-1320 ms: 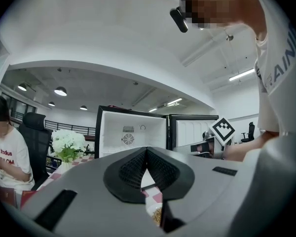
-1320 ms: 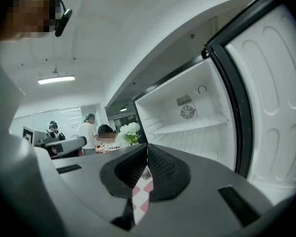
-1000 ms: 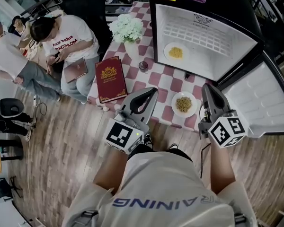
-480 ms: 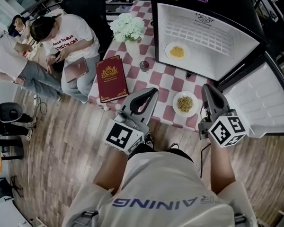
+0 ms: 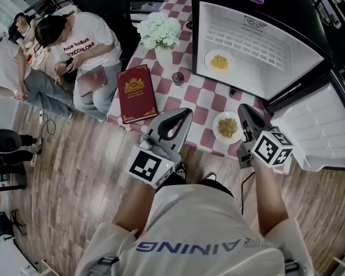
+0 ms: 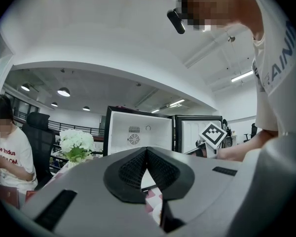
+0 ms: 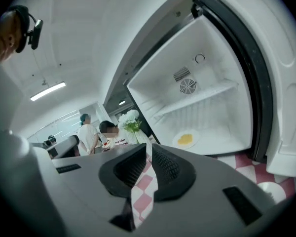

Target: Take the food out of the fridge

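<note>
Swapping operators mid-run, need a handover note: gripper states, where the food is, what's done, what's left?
Left gripper: fingers shut, empty, over the near edge of the table.
Right gripper: fingers shut, empty, next to the first plate.
Fridge: door open.
Done: first plate, with food, is out on the table in front of the fridge.
Left: second plate, with food, is inside on the fridge floor; take it out.

- Left gripper [image 5: 186,111]: grey shell, black ribbed pads [image 6: 132,170], black-and-white marker cube [image 5: 147,166].
- Right gripper [image 5: 242,108]: same grey build.
- T-shirt [image 5: 196,230]: pale, short-sleeved, blue lettering.
</note>
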Demonstrator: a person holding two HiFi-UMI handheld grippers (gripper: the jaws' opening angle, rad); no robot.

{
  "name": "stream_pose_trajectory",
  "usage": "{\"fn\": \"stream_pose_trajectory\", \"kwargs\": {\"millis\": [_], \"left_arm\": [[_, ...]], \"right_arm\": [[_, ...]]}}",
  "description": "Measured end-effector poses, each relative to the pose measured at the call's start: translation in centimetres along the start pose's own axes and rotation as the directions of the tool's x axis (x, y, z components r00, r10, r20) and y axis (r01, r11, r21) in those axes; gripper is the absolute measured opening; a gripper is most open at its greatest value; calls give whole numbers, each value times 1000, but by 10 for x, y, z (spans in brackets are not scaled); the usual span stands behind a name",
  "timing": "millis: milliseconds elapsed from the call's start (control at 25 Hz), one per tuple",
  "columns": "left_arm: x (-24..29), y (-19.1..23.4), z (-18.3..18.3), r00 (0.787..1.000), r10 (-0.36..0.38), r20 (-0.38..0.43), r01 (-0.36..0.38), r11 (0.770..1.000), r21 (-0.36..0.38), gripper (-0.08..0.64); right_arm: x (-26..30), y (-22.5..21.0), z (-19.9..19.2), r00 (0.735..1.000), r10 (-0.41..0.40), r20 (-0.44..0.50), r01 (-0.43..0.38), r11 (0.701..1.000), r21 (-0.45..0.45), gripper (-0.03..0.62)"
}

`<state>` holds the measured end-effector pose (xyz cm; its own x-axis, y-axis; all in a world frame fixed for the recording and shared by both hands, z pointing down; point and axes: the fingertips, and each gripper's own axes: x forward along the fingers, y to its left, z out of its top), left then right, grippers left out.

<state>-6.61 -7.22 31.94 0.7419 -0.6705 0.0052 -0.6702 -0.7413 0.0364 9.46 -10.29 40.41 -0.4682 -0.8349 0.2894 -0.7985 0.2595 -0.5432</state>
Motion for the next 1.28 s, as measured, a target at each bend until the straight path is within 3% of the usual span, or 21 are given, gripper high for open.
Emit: {"fn": "stream_pose_trajectory", "kwargs": {"millis": [240, 480, 600, 800, 1120, 1280], "left_arm": [[-8, 26, -16, 999, 33, -31, -34, 999, -32, 8], [-8, 55, -33, 996, 47, -73, -53, 996, -77, 8], [-2, 67, -42, 996, 44, -81, -50, 996, -78, 8], [11, 77, -54, 993, 22, -118, -37, 992, -119, 8], [21, 96, -76, 988, 4, -157, -30, 987, -159, 8], [25, 99, -82, 986, -4, -169, -25, 985, -168, 8]], "right_arm": [[42, -29, -24, 999, -25, -46, 35, 975, 219, 104], [89, -70, -28, 995, -93, -27, 96, 910, 404, 110], [120, -93, -33, 991, -135, -20, 127, 859, 496, 110], [169, -135, -48, 979, -200, -36, 174, 732, 659, 110], [200, -177, -54, 959, -283, -28, 200, 599, 776, 110], [211, -183, -54, 955, -296, -35, 202, 555, 807, 110]]}}
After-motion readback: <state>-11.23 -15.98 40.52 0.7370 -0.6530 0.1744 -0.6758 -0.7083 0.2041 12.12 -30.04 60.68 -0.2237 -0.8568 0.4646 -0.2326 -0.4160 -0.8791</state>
